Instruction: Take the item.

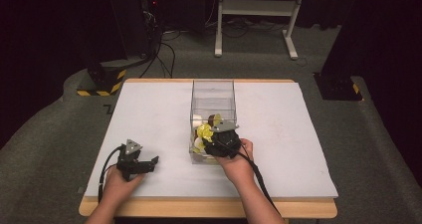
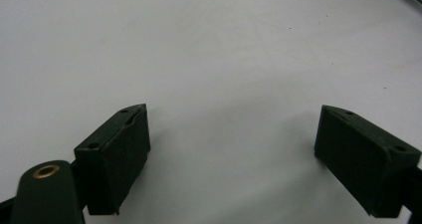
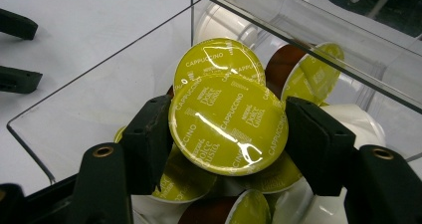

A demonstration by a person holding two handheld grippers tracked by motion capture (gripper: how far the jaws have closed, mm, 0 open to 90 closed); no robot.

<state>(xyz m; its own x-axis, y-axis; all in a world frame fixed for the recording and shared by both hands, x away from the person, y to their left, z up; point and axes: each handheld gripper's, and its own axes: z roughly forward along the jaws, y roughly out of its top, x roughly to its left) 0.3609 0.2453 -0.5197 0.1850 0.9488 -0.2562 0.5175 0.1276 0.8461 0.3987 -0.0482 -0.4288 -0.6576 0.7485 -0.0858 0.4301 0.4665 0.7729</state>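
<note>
Right gripper (image 3: 226, 129) clamps a yellow-lidded capsule (image 3: 228, 125) at frame centre, inside the clear box (image 3: 99, 109) — lift straight up, clearing its walls.

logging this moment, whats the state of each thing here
right gripper: shut on a coffee capsule, inside the clear box
coffee capsule: held by its rim, yellow-green foil lid intact, facing the camera
other capsules: loose in a pile, lying at different angles
clear box: open top, upright on the table
left gripper: open, nothing between its jaws, over bare table
</note>
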